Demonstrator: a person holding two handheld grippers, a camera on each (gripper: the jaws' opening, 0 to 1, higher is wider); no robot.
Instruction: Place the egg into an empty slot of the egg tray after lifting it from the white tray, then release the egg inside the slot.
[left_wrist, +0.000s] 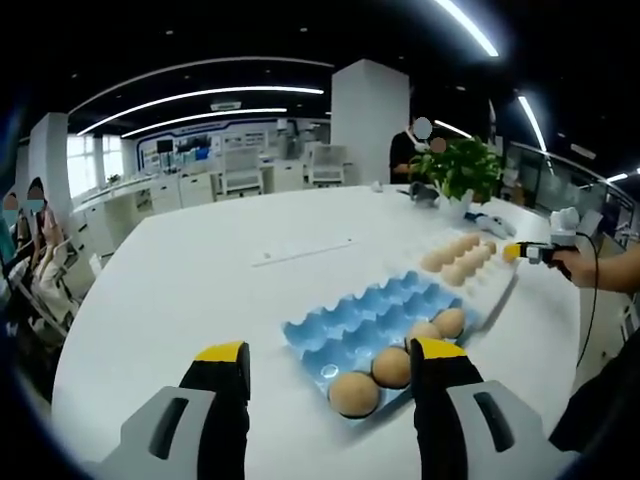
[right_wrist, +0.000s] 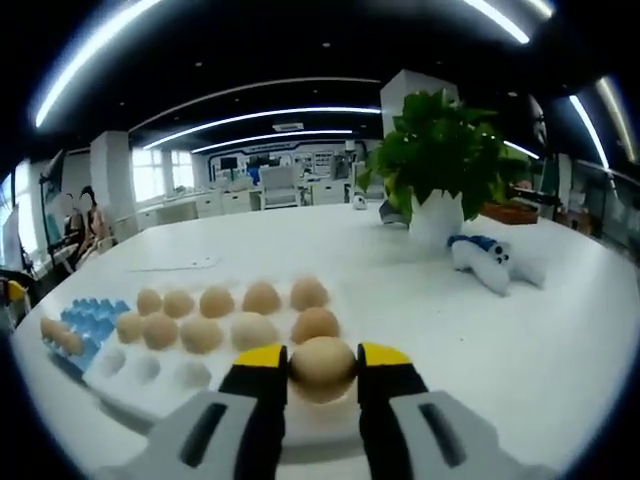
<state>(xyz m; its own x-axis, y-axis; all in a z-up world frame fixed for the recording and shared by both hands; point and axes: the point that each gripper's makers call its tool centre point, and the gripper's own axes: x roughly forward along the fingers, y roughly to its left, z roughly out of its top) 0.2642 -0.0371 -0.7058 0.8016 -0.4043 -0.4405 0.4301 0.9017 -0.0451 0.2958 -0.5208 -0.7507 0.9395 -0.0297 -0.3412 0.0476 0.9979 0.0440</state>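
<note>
Altogether, four eggs in blue tray; right tongs grip one egg.

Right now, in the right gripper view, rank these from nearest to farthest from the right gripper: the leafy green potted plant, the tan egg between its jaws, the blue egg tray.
1. Tan egg, between the jaws of the right gripper.
2. Blue egg tray, far left.
3. Leafy green potted plant, upper right, across the table.

In the right gripper view, the blue tray is lying partly hidden behind the white tray at the left. The right gripper is covering the sides of the egg. Far desks are too blurred to tell.
</note>
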